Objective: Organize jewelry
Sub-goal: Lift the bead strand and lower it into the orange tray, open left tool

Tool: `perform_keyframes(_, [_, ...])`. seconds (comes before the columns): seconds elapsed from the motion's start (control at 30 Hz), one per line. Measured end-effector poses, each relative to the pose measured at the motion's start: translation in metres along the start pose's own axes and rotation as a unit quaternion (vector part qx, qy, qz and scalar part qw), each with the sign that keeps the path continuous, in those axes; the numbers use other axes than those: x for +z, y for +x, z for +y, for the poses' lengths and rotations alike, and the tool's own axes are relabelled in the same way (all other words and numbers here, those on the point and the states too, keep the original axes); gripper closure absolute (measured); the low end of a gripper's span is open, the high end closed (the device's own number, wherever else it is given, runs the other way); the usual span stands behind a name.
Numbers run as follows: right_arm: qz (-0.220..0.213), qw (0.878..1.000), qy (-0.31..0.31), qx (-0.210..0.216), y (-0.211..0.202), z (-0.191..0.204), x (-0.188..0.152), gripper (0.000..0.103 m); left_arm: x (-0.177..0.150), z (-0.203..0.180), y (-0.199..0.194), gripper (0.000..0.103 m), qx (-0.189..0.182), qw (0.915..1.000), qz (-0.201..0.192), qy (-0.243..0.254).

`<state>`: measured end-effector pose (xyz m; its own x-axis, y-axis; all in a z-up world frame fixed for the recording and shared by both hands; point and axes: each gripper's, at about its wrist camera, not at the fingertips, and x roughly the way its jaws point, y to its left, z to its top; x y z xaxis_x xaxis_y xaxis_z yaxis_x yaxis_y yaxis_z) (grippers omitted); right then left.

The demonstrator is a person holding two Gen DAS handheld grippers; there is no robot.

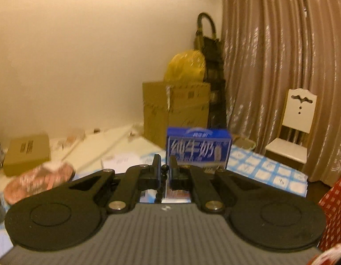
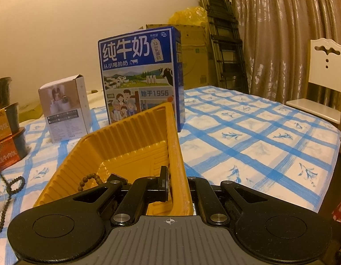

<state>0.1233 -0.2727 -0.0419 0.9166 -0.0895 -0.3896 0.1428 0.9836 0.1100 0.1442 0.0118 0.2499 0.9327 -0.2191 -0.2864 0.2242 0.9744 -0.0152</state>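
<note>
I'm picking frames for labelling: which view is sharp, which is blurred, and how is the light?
Left wrist view: motion-smeared, the milk box print barely legible. Right wrist view: sharp, the milk box and yellow tray crisp. Both: dim warm light, fisheye bending at the edges.

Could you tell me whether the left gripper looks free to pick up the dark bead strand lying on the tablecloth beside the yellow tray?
Probably not yet: the left gripper is shut on a dark beaded string, so it must drop that first. The dark bead strand on the tablecloth itself lies uncovered.

A blue milk carton [image 2: 140,79] stands beside a small white box [image 2: 65,110] on the checked tablecloth [image 2: 258,137].
</note>
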Motion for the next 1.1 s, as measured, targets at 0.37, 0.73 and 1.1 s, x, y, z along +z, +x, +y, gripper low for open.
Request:
perform_keyframes(0.37, [0.0,1.0,0.0,0.0,0.0,0.0,-0.001,0.098,0.061,-0.051,-0.012,0.098,-0.07,0.994,-0.082,0.016])
perform_keyframes(0.73, [0.003,1.0,0.002,0.005,0.001,-0.001,-0.001,0.098,0.057,-0.088,0.027,0.098,-0.171,0.9813,-0.065,-0.058])
perform_keyframes(1.1, [0.003,1.0,0.004,0.006,0.0,-0.001,0.0,0.098,-0.043,-0.083,0.111,0.098,-0.204,0.9637,0.115,-0.127])
